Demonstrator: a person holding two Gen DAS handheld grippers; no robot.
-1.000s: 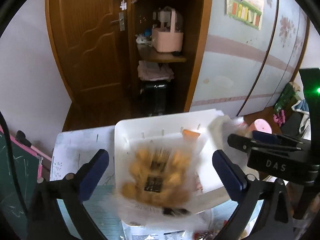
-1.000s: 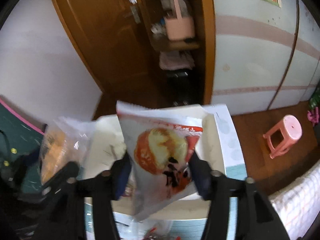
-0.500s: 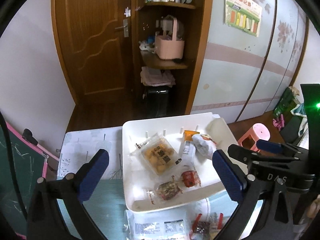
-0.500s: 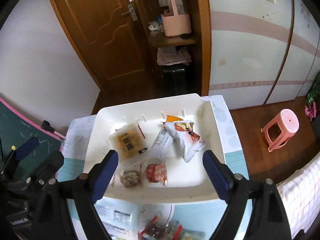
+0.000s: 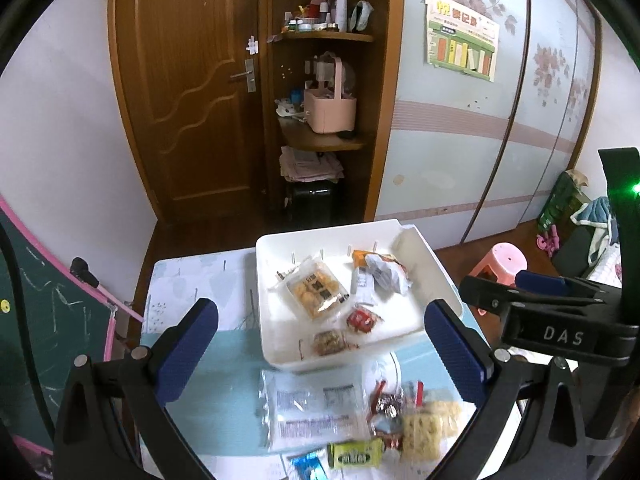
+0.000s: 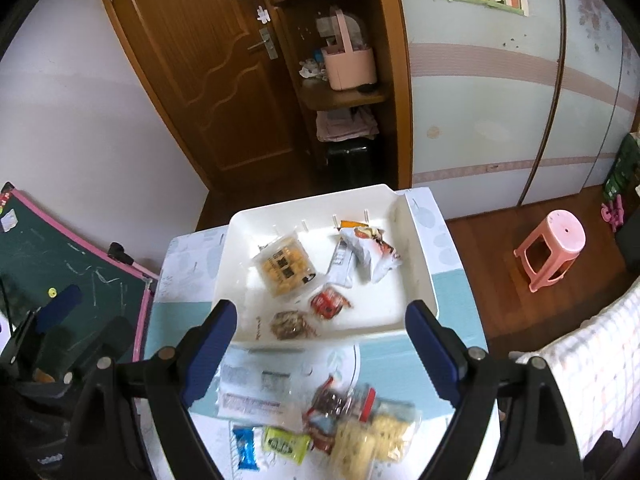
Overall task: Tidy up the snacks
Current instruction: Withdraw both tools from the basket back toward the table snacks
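A white tray [image 5: 440, 276] [image 6: 420, 264] sits on the small table. It holds a clear pack of yellow biscuits [image 5: 316, 288] [image 6: 286, 266], a white-and-red bun packet [image 5: 386, 272] [image 6: 372, 254], a small red snack [image 5: 362, 319] [image 6: 328, 302] and a brown snack [image 5: 330, 342] [image 6: 290, 325]. Loose snacks lie in front of the tray: a clear flat packet [image 5: 316, 412] [image 6: 256, 396], yellow crackers [image 5: 430, 426] [image 6: 368, 440], a green pack [image 5: 354, 454] [image 6: 286, 444]. My left gripper [image 5: 322, 356] and right gripper [image 6: 320, 356] are both open and empty, held above the near table.
A green chalkboard with a pink frame [image 6: 60, 264] leans left of the table. A pink stool [image 6: 552, 248] stands on the floor to the right. A wooden door [image 5: 188, 92] and shelf unit [image 5: 324, 136] are behind. A checked cloth [image 6: 592, 360] is at the right.
Both grippers let go of their packets: the biscuit pack and the bun packet now lie in the tray. Both grippers have pulled back and up, bringing the loose snacks into view.
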